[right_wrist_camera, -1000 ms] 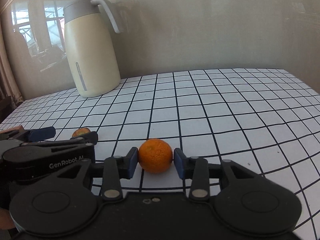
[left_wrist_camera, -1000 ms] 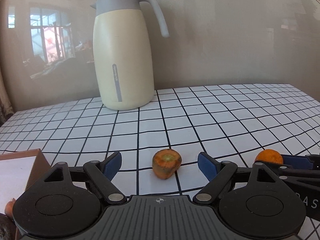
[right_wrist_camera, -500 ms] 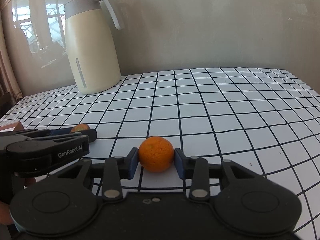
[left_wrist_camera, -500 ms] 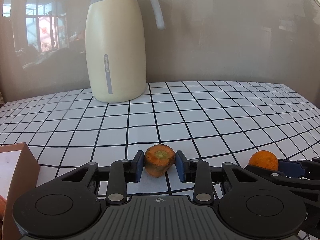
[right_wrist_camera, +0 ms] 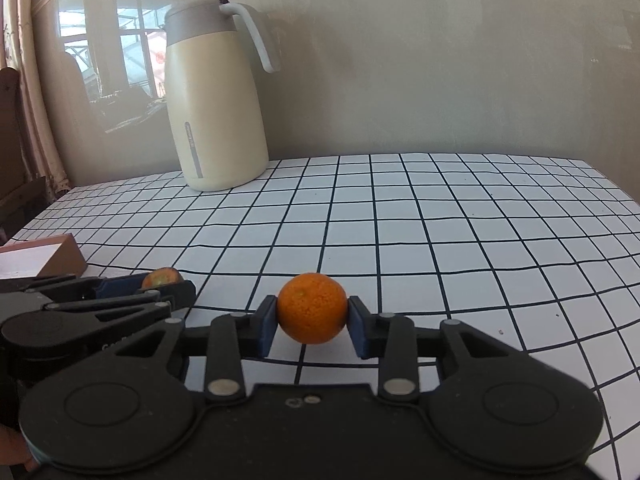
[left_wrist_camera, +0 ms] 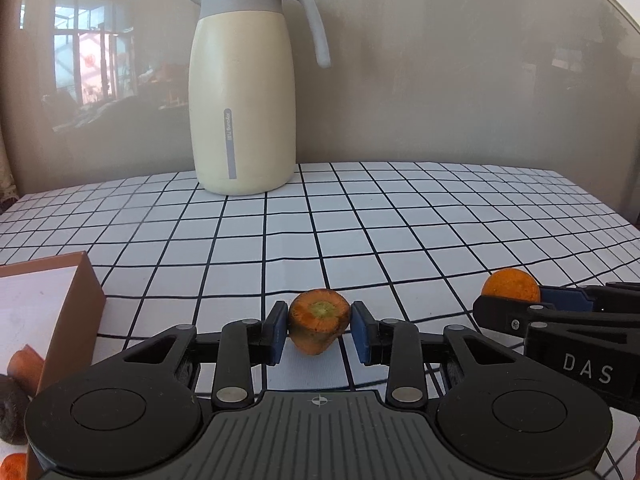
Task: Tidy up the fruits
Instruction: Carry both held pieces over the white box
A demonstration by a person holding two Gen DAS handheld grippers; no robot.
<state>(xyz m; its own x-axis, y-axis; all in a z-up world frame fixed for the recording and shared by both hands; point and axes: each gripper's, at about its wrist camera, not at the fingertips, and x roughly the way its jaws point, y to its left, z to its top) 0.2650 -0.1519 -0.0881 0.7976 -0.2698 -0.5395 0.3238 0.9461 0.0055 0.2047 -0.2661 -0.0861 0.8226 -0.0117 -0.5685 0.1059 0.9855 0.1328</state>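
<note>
A short carrot stub, cut face up, sits between the blue pads of my left gripper, which is shut on it low over the checked tablecloth. At the right edge of the left wrist view the right gripper holds a small orange. In the right wrist view that orange is squeezed between the pads of my right gripper. To its left there, the left gripper shows with the carrot stub in it. Whether either piece touches the cloth I cannot tell.
A brown box with a white inside stands at the left, with carrot pieces and a dark lump beside its near corner. A tall cream jug with a grey lid stands at the back by the wall. The box also shows at the left.
My left gripper's jaws have gone from wide open around the carrot stub to shut on it, and the left view has shifted sideways. The right gripper keeps its grip on the orange.
</note>
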